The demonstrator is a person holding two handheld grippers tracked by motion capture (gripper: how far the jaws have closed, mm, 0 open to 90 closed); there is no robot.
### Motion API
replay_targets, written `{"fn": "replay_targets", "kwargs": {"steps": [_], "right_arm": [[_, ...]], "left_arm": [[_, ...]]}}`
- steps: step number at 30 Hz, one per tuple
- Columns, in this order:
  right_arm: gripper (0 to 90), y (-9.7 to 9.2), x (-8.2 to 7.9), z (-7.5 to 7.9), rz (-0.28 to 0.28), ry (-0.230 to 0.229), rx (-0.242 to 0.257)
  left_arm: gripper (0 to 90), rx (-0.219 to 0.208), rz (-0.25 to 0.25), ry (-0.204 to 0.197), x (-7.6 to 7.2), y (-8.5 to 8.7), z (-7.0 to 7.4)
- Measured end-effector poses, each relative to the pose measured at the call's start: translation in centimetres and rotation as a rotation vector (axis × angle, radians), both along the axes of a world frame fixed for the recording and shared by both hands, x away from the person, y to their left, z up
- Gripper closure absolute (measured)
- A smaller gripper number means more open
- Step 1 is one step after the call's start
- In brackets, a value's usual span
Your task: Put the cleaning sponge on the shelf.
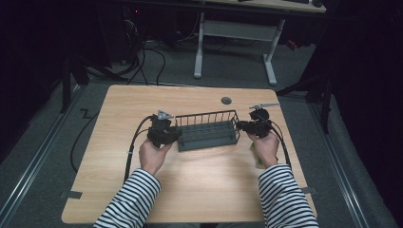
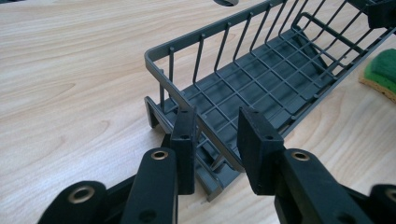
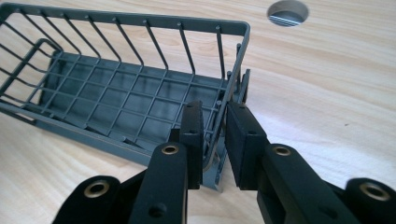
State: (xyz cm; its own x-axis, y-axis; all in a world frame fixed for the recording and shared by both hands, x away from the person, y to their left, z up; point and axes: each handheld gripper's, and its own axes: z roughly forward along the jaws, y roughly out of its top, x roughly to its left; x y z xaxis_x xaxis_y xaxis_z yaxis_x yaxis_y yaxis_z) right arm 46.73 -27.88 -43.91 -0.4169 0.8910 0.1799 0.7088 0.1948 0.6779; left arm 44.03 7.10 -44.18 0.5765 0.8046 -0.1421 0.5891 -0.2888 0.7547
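A grey wire basket [image 1: 207, 137] lies lengthwise in the middle of the wooden table, and nothing is in it. My left gripper [image 1: 177, 134] is at its left end. In the left gripper view the jaws of that gripper [image 2: 212, 135] are open and straddle the basket's [image 2: 261, 88] end rim with a clear gap on each side. My right gripper [image 1: 239, 126] is at the right end. In the right gripper view its jaws [image 3: 214, 128] straddle the end wall of the basket [image 3: 116, 102], narrowly apart, with small gaps showing beside the wire.
A green and yellow sponge [image 2: 380, 72] lies on the table beside the basket's right end, near the right hand. A round cable hole [image 1: 226, 100] sits behind the basket. The table's [image 1: 199, 190] front half is bare wood. A desk frame and cables stand beyond the far edge.
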Motion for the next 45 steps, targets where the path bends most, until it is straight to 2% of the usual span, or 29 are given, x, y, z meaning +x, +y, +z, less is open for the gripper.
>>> {"fn": "replay_targets", "kwargs": {"steps": [2, 7, 13, 15, 18, 20, 25, 27, 31, 34, 36, 40, 41, 43, 45], "right_arm": [[77.0, -0.1, -0.4, -0.1, 0.006, 0.001, 0.024], [77.1, 0.5, -0.9, 0.0, 0.012, 0.003, -0.007], [77.0, 0.7, -1.2, 0.0, 0.028, 0.008, -0.006], [76.9, 0.8, -1.4, 0.0, 0.033, 0.009, -0.007], [76.7, 0.7, -1.9, -0.1, 0.034, 0.01, 0.014], [76.5, 0.6, -2.2, -0.1, 0.036, 0.015, 0.022], [75.7, 0.9, -2.6, 0.1, 0.047, 0.017, -0.008], [73.5, 0.9, -2.5, 0.0, 0.05, 0.021, -0.01], [61.0, 1.0, -2.4, -0.2, 0.037, 0.025, 0.0], [51.9, 0.8, -2.6, 0.1, 0.019, 0.015, 0.005], [48.2, 0.4, -2.8, 0.5, 0.01, 0.002, 0.014], [44.5, -0.3, -3.5, 1.4, -0.009, -0.047, 0.012], [44.5, -0.3, -3.5, 1.4, -0.009, -0.047, 0.012], [43.9, -1.0, -4.4, 1.8, -0.035, -0.093, 0.018], [42.0, -1.6, -4.9, 1.8, -0.046, -0.099, 0.018]], "left_arm": [[68.1, 0.001, -0.008, 0.006, -0.3, 0.2, -0.1], [67.7, 0.01, -0.01, 0.01, -0.7, 0.4, 0.0], [67.6, -0.012, -0.01, 0.012, -1.6, 1.0, -0.1], [67.5, -0.003, -0.012, 0.013, -1.9, 1.0, 0.0], [67.5, 0.0, -0.016, 0.012, -2.3, 1.1, 0.0], [67.5, -0.014, -0.016, 0.017, -2.5, 1.2, -0.1], [67.4, -0.021, -0.013, 0.013, -2.9, 1.3, -0.2], [66.8, -0.026, -0.008, 0.02, -2.8, 1.4, -0.2], [60.6, -0.037, -0.005, 0.022, -2.7, 1.5, -0.2], [52.9, -0.068, -0.001, 0.0, -2.9, 1.8, 0.0], [49.0, -0.072, 0.002, -0.024, -3.2, 2.0, 0.3], [43.1, -0.082, 0.016, -0.072, -3.8, 2.7, 0.7], [42.4, -0.082, 0.016, -0.072, -3.8, 2.7, 0.7], [39.8, -0.083, 0.033, -0.103, -4.2, 3.3, 0.7], [38.8, -0.078, 0.045, -0.111, -4.4, 3.6, 0.6]]}}
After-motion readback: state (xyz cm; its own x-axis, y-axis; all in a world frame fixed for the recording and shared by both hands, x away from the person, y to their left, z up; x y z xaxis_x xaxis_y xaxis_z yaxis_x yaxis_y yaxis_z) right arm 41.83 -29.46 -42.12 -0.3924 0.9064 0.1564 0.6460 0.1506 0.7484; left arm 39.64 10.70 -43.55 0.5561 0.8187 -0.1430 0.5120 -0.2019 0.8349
